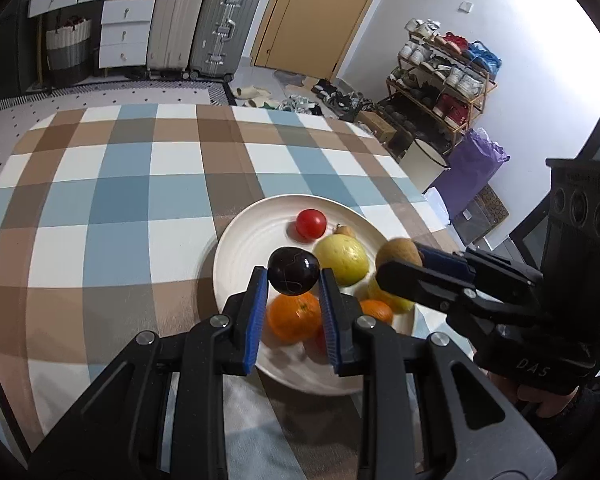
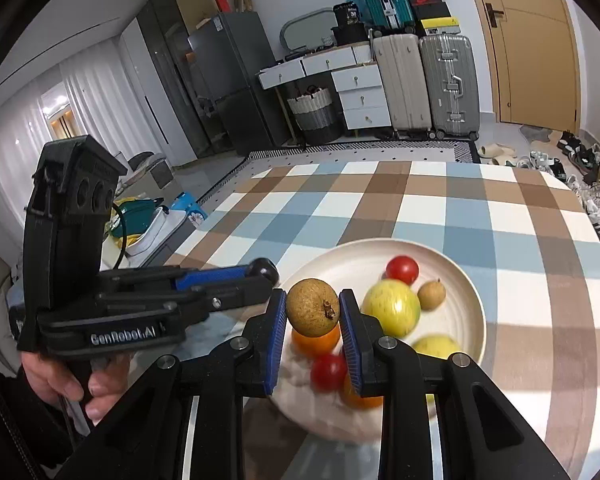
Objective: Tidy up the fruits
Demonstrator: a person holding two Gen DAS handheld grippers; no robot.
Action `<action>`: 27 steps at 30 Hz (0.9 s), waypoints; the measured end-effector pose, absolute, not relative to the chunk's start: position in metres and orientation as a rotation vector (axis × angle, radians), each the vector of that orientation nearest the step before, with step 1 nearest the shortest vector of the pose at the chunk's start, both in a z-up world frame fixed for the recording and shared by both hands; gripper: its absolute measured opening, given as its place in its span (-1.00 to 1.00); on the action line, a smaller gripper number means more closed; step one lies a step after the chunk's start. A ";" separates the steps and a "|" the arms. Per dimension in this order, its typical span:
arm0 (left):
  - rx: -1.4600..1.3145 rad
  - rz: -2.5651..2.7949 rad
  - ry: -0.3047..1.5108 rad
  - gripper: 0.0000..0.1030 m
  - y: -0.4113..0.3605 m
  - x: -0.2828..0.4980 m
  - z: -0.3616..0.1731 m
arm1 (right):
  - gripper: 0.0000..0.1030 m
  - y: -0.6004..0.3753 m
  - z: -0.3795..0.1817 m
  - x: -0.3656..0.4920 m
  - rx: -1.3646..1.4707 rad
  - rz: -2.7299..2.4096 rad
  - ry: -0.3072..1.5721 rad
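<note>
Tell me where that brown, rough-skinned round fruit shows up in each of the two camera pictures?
Left wrist view: the brown fruit sits right of centre, clamped in the right gripper reaching in from the right edge.
Right wrist view: the same fruit is at centre, pinched between blue pads.
Shared landmark: the white plate beneath it, with a yellow-green apple.

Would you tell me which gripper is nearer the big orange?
Left. The left gripper hangs directly above the big orange; the right gripper is off to its side.
</note>
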State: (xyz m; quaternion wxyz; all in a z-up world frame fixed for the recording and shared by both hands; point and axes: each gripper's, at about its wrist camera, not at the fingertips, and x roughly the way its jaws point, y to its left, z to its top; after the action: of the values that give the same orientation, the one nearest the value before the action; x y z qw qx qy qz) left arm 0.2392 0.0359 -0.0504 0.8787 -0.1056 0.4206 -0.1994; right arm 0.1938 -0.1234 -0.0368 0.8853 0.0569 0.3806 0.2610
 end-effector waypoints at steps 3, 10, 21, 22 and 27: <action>-0.222 -0.420 0.886 -0.56 0.036 0.252 -0.055 | -0.48 -0.122 -0.040 0.211 0.129 0.533 0.799; -0.201 -0.443 0.912 -0.56 0.026 0.267 -0.073 | -0.48 -0.117 -0.061 0.237 0.141 0.519 0.842; -0.182 -0.441 0.905 -0.56 0.019 0.270 -0.075 | -0.27 -0.122 -0.067 0.240 0.111 0.455 0.821; -0.177 -0.433 0.906 -0.56 0.019 0.270 -0.074 | -0.18 -0.126 -0.065 0.239 0.125 0.450 0.819; -0.182 -0.422 0.888 -0.56 0.024 0.258 -0.059 | -0.09 -0.139 -0.052 0.231 0.170 0.441 0.787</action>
State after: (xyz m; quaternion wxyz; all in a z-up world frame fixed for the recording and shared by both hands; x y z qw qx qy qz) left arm 0.2579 0.0239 -0.0593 0.8776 -0.0873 0.4257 -0.2023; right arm 0.2307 -0.1395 -0.0523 0.8965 0.0819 0.3800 0.2128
